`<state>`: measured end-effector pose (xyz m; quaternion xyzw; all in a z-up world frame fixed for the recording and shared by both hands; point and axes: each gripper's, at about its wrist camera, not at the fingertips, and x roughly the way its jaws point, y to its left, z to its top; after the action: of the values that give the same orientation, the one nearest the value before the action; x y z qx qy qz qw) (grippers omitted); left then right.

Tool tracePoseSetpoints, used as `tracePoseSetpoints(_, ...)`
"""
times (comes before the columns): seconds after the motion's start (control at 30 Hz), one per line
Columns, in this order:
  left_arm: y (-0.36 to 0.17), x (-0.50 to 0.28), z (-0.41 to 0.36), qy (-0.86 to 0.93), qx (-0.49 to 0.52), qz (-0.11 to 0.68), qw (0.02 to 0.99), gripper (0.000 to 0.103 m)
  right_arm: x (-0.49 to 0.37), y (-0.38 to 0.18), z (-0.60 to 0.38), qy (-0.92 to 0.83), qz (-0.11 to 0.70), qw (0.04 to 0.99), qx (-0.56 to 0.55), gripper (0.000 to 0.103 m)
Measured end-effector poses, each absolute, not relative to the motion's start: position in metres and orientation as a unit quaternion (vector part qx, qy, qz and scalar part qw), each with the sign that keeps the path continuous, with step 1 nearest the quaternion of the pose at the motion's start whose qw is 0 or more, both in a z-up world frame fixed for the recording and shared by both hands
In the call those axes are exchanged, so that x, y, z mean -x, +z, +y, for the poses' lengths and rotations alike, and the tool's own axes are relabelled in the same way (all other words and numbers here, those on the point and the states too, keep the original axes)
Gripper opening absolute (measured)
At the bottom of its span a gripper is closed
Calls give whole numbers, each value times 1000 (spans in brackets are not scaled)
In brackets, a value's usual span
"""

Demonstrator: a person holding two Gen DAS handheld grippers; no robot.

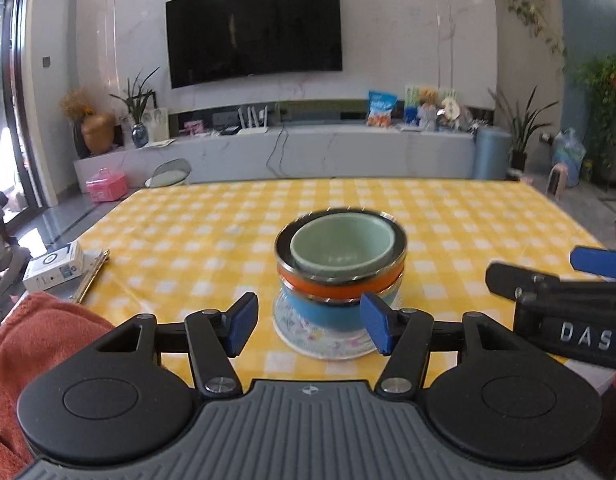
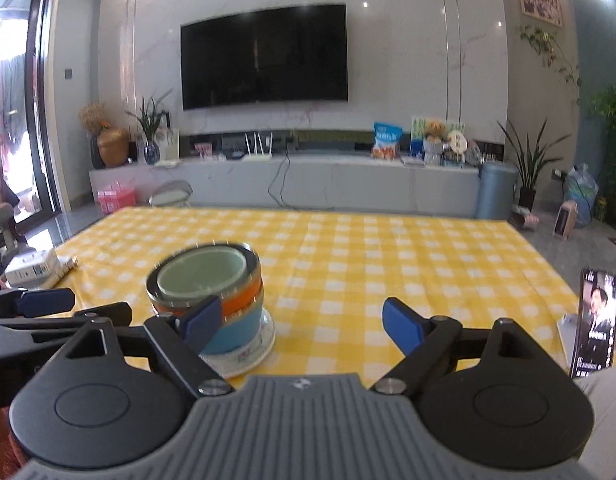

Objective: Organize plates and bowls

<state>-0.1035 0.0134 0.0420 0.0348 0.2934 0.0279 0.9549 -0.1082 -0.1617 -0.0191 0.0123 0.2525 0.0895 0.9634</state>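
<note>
While a white box (image 1: 54, 266) and an orange towel (image 1: 40, 328) lie at the desk's (image 1: 448, 216) left edge and a phone (image 2: 596, 324) stands at its right, the stacked bowls (image 1: 340, 268) sit on a floral plate (image 1: 328, 340) mid-desk on yellow check. The left hand-held gripper (image 1: 308, 326) and right hand-held gripper (image 2: 304, 320) both gape wide, holding nothing. A dark television (image 1: 254, 30) hangs beyond.

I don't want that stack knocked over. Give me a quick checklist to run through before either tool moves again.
1. Left tool open: ok, its blue pads stand apart in front of the stack.
2. Right tool open: ok, nothing between its pads.
3. Green bowl nested in the orange bowl: ok.
4. Orange bowl seated on the blue bowl: cannot tell, the top of the stack looks tilted and blurred.
5. Blue bowl resting on the floral plate: ok.
6. Phone away from the stack: ok, it stands at the table's right edge.
</note>
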Motion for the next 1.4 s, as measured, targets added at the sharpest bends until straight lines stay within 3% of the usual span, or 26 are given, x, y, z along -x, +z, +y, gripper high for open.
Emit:
tracePoseSetpoints(0.33, 21, 102, 17, 31, -40, 341, 939, 72, 90, -44, -155, 102, 331, 938, -21, 86)
tracePoseSetpoints(1.4, 28, 105, 16, 34, -42, 333, 941, 72, 92, -49, -154, 92, 334, 938, -22, 86)
